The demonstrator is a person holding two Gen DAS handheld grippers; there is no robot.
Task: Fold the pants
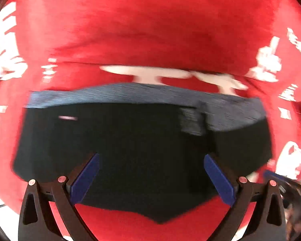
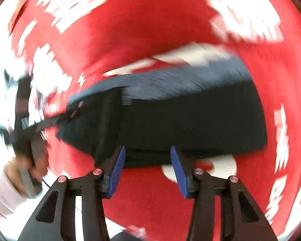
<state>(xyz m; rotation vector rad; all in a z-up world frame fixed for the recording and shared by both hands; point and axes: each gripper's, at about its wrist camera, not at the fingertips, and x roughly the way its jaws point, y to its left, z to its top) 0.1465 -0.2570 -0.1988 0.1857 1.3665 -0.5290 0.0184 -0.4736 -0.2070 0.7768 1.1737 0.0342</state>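
Both tongs (image 1: 151,158) (image 2: 147,150) agape over folded pants (image 1: 130,140).

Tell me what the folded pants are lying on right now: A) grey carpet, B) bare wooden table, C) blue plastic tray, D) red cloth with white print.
D: both wrist views show the dark pants resting on a red cloth with white print all around them.

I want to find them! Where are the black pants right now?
The black pants lie folded on the red cloth, mid-frame in both wrist views, just beyond the open left gripper and right gripper.
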